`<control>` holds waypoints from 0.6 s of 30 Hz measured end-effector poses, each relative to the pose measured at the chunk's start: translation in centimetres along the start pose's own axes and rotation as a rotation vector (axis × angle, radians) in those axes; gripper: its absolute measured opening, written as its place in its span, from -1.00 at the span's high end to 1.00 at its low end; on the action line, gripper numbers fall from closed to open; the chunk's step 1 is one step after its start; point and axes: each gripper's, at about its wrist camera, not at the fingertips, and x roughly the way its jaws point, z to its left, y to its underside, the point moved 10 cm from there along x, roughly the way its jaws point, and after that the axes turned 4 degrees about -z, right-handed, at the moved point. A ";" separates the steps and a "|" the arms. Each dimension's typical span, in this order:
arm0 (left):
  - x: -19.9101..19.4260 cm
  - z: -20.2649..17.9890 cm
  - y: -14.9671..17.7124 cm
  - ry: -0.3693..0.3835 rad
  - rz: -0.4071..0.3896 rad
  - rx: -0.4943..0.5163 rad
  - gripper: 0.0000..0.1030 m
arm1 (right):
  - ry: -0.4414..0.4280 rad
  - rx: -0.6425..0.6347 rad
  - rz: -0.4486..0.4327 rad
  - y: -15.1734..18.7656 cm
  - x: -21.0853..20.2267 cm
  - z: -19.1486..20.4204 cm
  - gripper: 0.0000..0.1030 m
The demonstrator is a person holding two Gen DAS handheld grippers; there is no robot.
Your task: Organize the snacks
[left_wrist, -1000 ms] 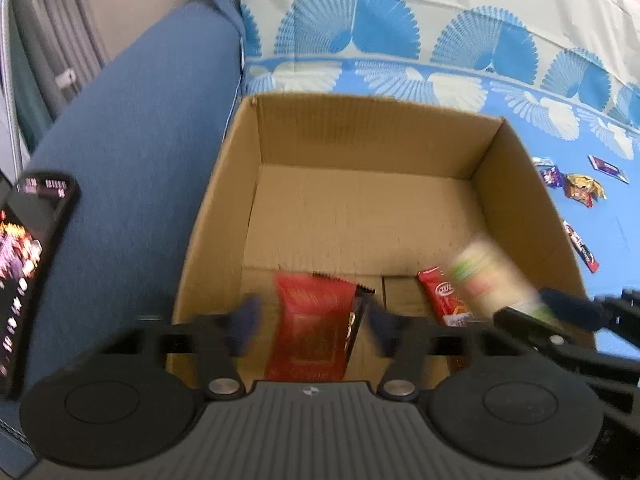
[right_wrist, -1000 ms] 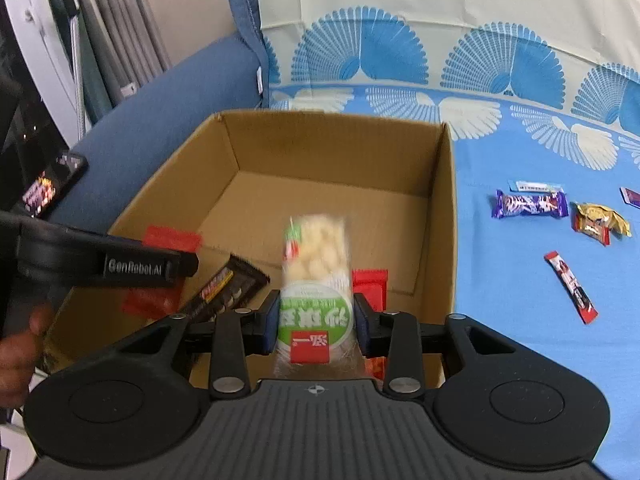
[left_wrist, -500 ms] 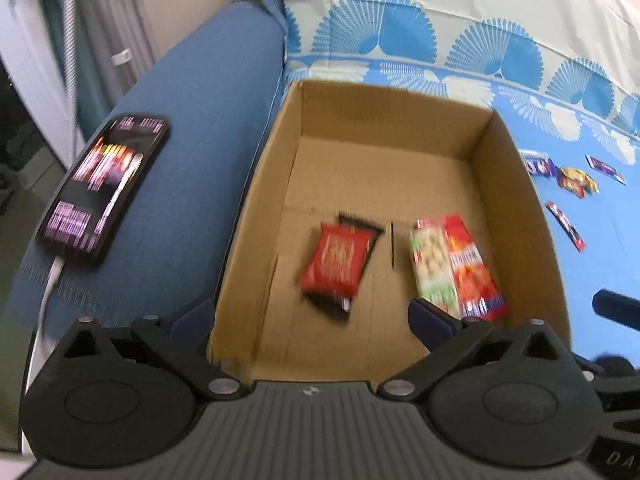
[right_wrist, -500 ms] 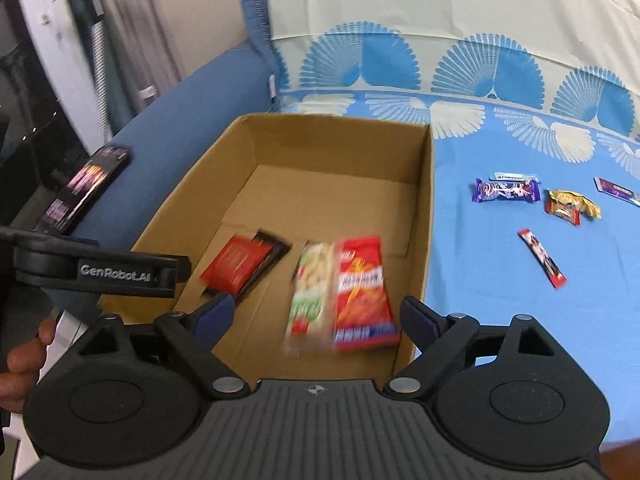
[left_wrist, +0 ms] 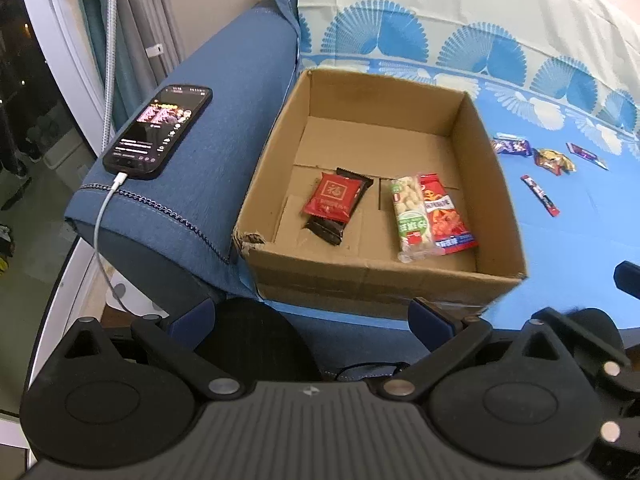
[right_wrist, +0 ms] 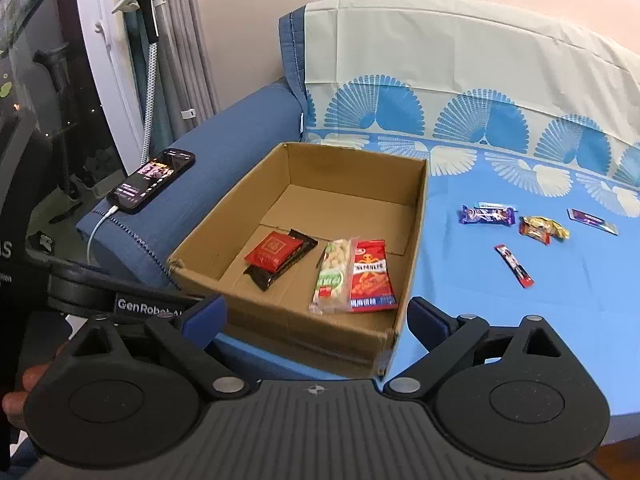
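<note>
The right wrist view takes in more than the left: the pale wall, the curtains and a bracket by the window, the left gripper (right_wrist: 132,300) reaching in from the side with a hand (right_wrist: 22,392) behind it, and all five loose snacks on the blue cloth (right_wrist: 520,320). The left wrist view looks down more steeply, showing the phone (left_wrist: 158,132) with its white cable (left_wrist: 102,216) on the blue sofa arm (left_wrist: 224,128). Both show the cardboard box (left_wrist: 380,284) holding four snacks: a red packet (left_wrist: 332,198) on a dark bar (left_wrist: 326,230), and a green-and-white pack (left_wrist: 412,216) touching a red-orange bag (left_wrist: 446,216). The left gripper (left_wrist: 312,316) and right gripper (right_wrist: 316,316) are both spread wide and hold nothing; the box lies ahead of each, beyond the fingertips.
</note>
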 end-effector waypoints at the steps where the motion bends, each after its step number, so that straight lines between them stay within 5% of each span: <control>1: -0.5 -0.2 0.2 0.000 -0.009 0.005 -0.99 | 0.003 0.005 -0.006 0.1 -0.4 -0.1 -0.89; 18: -4.9 -1.5 1.5 -0.004 -0.085 0.043 -0.99 | 0.010 0.013 -0.086 0.7 -5.1 0.0 -0.90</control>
